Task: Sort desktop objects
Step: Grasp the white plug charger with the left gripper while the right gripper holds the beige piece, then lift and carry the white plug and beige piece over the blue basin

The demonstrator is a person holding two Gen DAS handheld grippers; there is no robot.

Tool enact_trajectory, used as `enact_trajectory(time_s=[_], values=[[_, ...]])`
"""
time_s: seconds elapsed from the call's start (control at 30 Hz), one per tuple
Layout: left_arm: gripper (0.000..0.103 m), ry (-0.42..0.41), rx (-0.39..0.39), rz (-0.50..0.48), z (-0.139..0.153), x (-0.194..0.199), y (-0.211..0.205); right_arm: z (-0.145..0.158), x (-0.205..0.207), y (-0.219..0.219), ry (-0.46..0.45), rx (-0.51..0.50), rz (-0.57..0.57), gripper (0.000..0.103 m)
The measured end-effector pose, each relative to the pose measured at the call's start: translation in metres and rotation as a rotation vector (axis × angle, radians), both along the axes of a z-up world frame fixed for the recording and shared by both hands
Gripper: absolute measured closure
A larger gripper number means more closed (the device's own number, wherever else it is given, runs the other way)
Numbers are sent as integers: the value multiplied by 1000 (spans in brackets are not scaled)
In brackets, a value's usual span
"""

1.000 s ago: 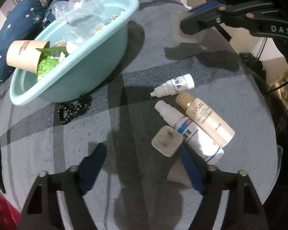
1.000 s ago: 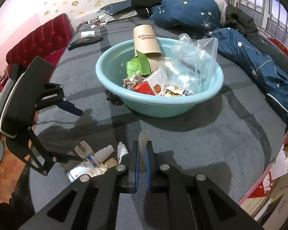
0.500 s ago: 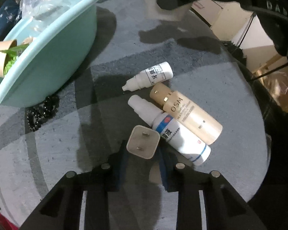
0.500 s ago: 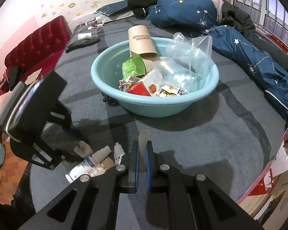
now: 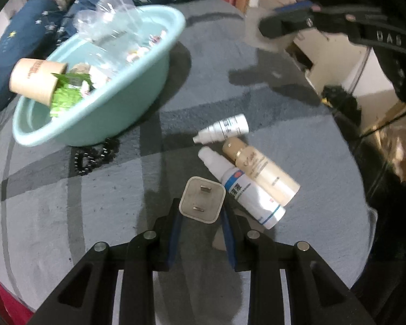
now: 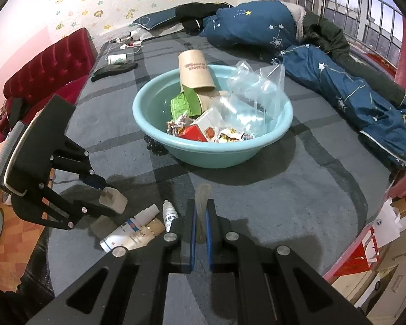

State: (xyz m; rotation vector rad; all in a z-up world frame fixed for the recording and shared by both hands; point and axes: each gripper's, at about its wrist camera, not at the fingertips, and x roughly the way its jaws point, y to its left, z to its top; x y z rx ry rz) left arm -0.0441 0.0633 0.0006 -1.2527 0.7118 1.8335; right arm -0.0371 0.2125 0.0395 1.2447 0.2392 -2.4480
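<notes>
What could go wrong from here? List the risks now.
1. The left gripper pinches the plug adapter only near its lower edge; it could twist out.
2. The right gripper holds a thin translucent piece that could slide free.
3. The basin is crowded; the plastic bag may block a drop.

A grey bed cover [image 6: 297, 189] with darker crossing stripes carries everything. A teal basin [image 6: 211, 157] sits near its middle, black beads [image 5: 94, 154] touching its base. Nearer, at the left, three small bottles [image 6: 138, 230] lie side by side. Far off lie a dark blue starred quilt [image 6: 324, 62], a black glove [image 6: 113, 70] and a paper cup [image 6: 117, 59].
</notes>
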Motion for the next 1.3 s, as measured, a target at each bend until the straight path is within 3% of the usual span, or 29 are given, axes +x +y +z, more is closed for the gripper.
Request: enact_trajectory(time_s=[0.2, 0.37, 0.9, 1.3], values=[[72, 39, 39, 26, 18, 8, -23, 13, 10, -1, 27, -5, -8, 98], [72, 73, 66, 51, 17, 3, -18, 23, 16, -1, 52, -14, -13, 98], [72, 167, 167, 142, 56, 4, -29, 45, 28, -6, 151, -55, -36, 98], [72, 290, 286, 289, 74, -3, -38, 53, 27, -10, 274, -123, -68, 98]])
